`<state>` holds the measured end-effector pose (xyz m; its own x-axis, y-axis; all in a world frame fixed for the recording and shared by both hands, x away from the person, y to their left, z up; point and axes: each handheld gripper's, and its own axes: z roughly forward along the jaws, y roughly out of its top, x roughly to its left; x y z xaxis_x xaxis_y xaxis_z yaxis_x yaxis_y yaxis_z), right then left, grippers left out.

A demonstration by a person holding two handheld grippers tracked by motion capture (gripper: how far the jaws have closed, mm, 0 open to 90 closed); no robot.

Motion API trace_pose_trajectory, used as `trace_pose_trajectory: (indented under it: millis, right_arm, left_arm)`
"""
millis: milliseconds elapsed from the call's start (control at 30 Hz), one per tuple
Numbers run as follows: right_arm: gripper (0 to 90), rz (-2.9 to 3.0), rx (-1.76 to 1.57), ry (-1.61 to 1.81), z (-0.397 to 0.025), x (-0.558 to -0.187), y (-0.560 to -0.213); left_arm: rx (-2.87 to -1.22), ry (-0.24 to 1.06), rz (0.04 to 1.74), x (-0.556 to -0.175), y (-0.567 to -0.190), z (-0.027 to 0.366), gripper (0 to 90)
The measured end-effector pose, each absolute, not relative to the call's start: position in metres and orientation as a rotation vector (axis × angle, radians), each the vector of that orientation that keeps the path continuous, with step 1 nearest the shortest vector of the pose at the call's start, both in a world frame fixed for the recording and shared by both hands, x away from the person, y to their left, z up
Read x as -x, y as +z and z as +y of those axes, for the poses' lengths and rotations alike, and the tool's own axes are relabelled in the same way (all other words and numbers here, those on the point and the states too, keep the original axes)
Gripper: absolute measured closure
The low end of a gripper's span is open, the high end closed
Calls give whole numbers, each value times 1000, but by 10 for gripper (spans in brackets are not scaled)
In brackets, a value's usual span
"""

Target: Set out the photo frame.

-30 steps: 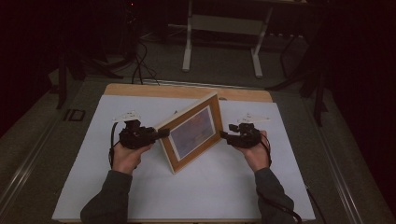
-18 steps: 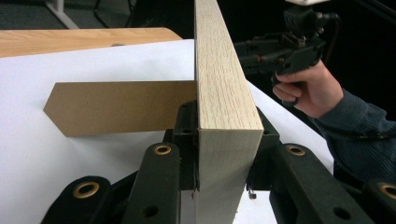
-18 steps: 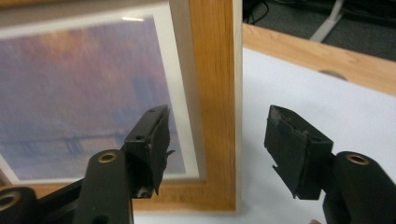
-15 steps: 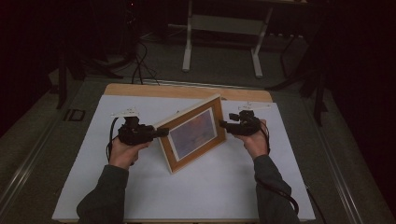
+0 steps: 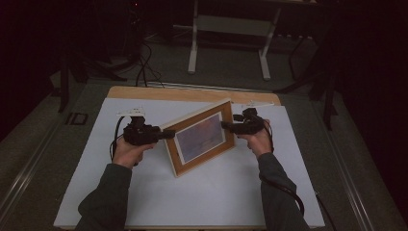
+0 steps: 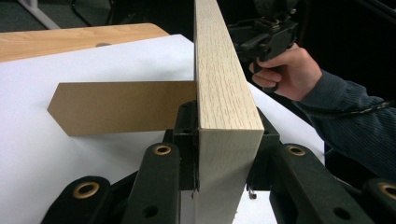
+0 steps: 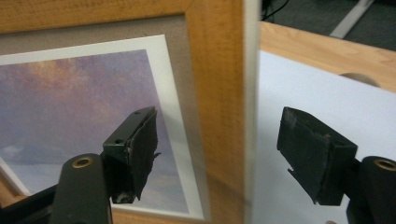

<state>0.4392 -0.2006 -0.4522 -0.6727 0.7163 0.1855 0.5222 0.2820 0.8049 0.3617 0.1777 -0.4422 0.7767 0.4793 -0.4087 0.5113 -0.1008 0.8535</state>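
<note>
A wooden picture frame (image 5: 199,137) with a purple sky print stands tilted on the white sheet (image 5: 216,192), its brown easel back (image 6: 116,107) spread out behind it. My left gripper (image 5: 169,134) is shut on the frame's left edge; in the left gripper view the black jaws clamp the pale wood (image 6: 224,93) from both sides. My right gripper (image 5: 226,126) is at the frame's right edge. In the right gripper view its jaws stand apart, one in front of the print (image 7: 70,107) and one behind the frame's edge (image 7: 215,93), neither touching.
The white sheet covers a wooden table whose bare far strip (image 5: 192,94) shows behind the frame. Beyond it are a dark floor, loose cables (image 5: 144,72) and a metal stand's legs (image 5: 226,29). Open white surface lies in front of the frame.
The frame and both grippers have shifted a little toward the table's far side, and the frame stands more upright than a second ago.
</note>
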Motion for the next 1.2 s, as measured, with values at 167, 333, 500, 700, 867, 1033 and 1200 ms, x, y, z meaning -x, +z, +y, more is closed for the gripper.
trace_pose_trajectory:
  millis: [167, 333, 500, 700, 867, 1033, 1200]
  right_arm:
    - [262, 2371, -1147, 1421, -199, -446, -455]
    - [273, 2427, -1146, 1453, -202, -449, -457]
    - [376, 2407, -1167, 1487, -213, -446, -460]
    - [505, 2380, -1195, 1558, -230, -438, -466]
    - [587, 2388, -1193, 1560, -238, -434, -467]
    - [606, 2388, -1159, 1552, -240, -428, -468]
    - [615, 2379, -1133, 1506, -238, -423, -466]
  left_arm:
    - [-1741, -45, 767, -365, -442, 177, 715]
    - [-1759, -61, 755, -370, -441, 177, 716]
    - [-1748, -81, 757, -374, -443, 177, 718]
    - [-1748, -80, 764, -379, -444, 177, 717]
    - [-1748, -64, 782, -381, -443, 178, 715]
    - [-1732, -46, 801, -384, -444, 180, 712]
    - [-1730, -39, 805, -385, -444, 179, 705]
